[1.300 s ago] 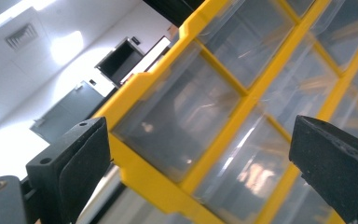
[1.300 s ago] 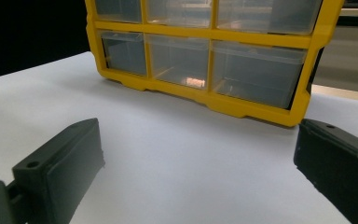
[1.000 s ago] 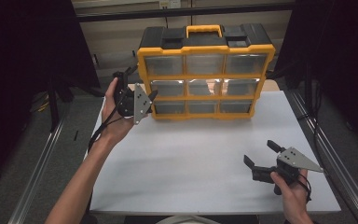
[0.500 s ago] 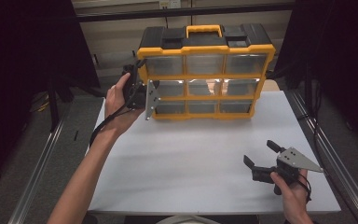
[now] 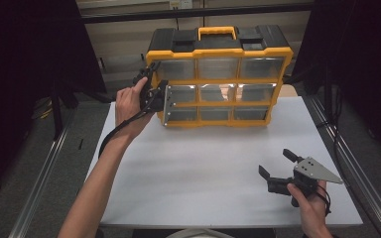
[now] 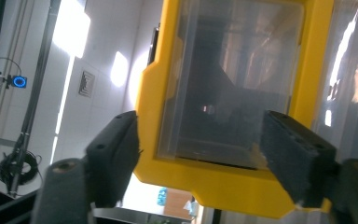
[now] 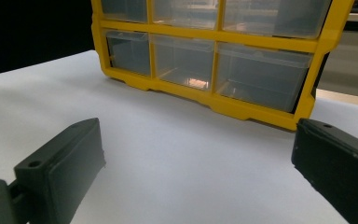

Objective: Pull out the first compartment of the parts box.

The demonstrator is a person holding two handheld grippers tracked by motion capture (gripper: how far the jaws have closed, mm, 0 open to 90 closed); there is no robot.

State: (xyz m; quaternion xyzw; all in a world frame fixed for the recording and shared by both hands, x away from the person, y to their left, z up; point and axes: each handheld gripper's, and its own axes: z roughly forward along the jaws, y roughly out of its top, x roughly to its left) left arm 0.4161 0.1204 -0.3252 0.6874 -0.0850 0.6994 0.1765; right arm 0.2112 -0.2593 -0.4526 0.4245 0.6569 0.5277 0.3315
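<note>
A yellow and black organizer case (image 5: 218,79) with clear drawers stands at the back of the white table (image 5: 198,168). A hand holds my left gripper (image 5: 154,93) against the case's left edge, level with the upper drawers. In the left gripper view it (image 6: 205,158) is open, its jaws standing either side of a clear drawer (image 6: 228,79) at a corner of the yellow frame (image 6: 151,107), apart from it. My right gripper (image 5: 276,163) rests open near the table's front right corner. In the right gripper view it (image 7: 198,172) points at the case (image 7: 261,44) with nothing between its jaws.
A black handle section and yellow grip (image 5: 217,33) top the case. Metal rails (image 5: 349,168) run along both sides of the table. Bare white tabletop (image 7: 168,154) lies between the right gripper and the case.
My left gripper has moved right and slightly forward, closing in on the case's left column of drawers. The right gripper has stayed where it was.
</note>
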